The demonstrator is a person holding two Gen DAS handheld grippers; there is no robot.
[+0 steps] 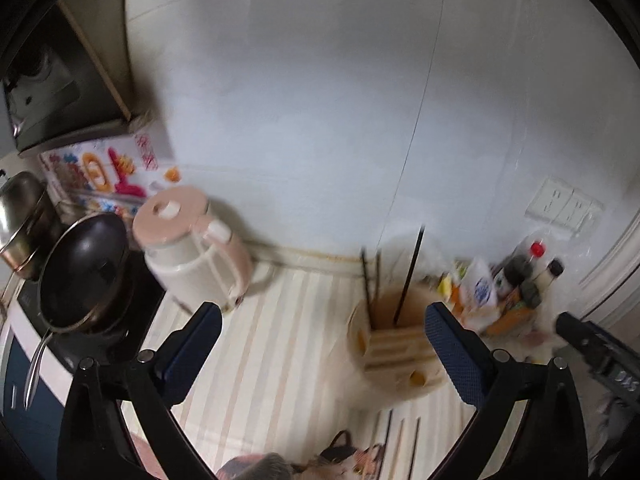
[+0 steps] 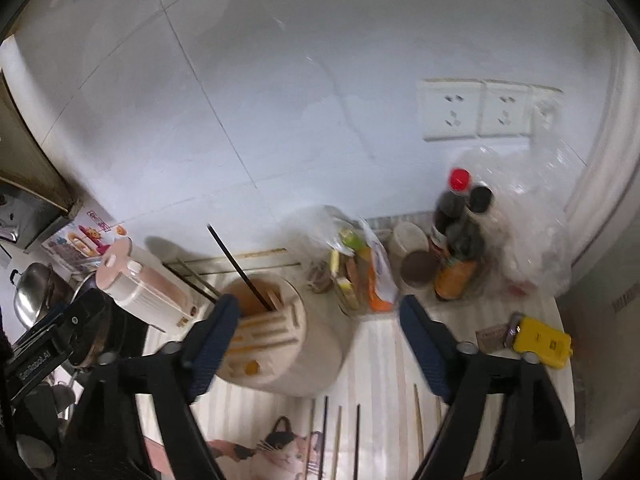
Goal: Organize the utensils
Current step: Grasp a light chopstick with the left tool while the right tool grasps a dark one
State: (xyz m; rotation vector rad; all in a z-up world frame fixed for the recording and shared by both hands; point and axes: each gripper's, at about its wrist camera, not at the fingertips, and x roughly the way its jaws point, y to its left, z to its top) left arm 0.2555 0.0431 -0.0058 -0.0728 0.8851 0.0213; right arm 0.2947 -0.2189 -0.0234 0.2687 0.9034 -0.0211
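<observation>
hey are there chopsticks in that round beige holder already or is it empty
Not empty. The holder has a black chopstick standing tilted in its open top, with a few more behind. Others lie loose on the striped counter.

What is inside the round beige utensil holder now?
In the utensil holder, dark chopsticks stand leaning in its open well. Their lower ends are hidden inside; whether the narrow slots hold anything cannot be seen.

Both views are pretty soft, with motion blur smearing everything, worst on the utensil holder (image 1: 396, 344) and the bottles (image 1: 524, 276) in the left wrist view. Light is even and cool, bouncing off the white tiled wall (image 2: 280, 100), no hard glare. The pink kettle (image 2: 148, 284) throws a faint shadow on the wall behind it. Heavy fisheye bend at the edges, corners go fully black, tile lines curve
</observation>
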